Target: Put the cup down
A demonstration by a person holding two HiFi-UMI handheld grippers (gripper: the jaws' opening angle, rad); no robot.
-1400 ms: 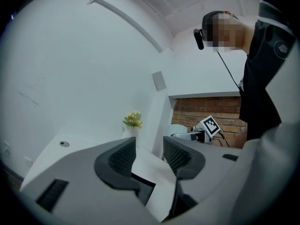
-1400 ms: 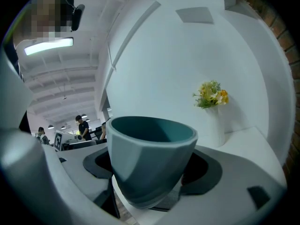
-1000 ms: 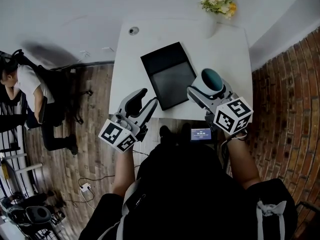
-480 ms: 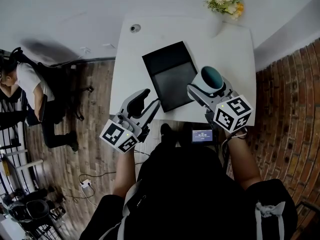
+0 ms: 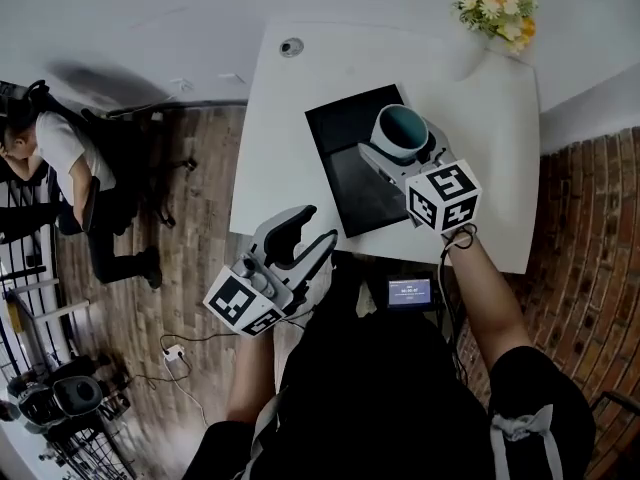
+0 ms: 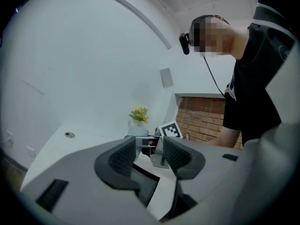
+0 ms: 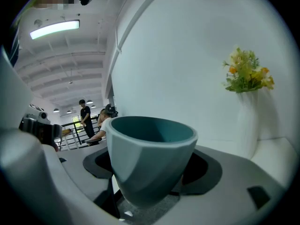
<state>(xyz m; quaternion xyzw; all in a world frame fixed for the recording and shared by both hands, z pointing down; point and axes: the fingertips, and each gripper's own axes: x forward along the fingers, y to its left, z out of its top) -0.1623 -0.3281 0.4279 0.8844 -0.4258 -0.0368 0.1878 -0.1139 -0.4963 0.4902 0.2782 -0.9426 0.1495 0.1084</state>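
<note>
Your right tool [image 5: 398, 150] is clenched on the cup [image 5: 402, 131]. In the right gripper view the teal cup [image 7: 150, 158] stands upright between the tool's [image 7: 152, 184] two dark pads, mouth up. From your head it shows over the far right part of the black mat [image 5: 340, 138], which lies askew on the white counter [image 5: 490, 168]. You cannot tell whether the cup's base touches the mat or hangs above it, because the tool's body covers its foot in both views.

Your left tool [image 5: 312, 230] is released. In the left gripper view its jaws stand apart with nothing held between them [image 6: 151, 153]. It hovers off the counter's near edge, over the wooden floor [image 5: 190, 218], well apart from the cup.

A white vase [image 5: 472, 60] of yellow and orange flowers [image 5: 497, 13] stands at the counter's far right corner, beyond the cup. In the right gripper view the vase [image 7: 248, 125] rises just to the right of the cup. A round grommet [image 5: 291, 46] sits near the far left corner. A small lit screen [image 5: 409, 291] shows below the near edge beside your right arm, and its print is too small to read. A brick wall [image 5: 590, 268] runs along the right side. At the far left a person [image 5: 50, 158] in a white top sits in a dark chair, partly cut off by the frame.
</note>
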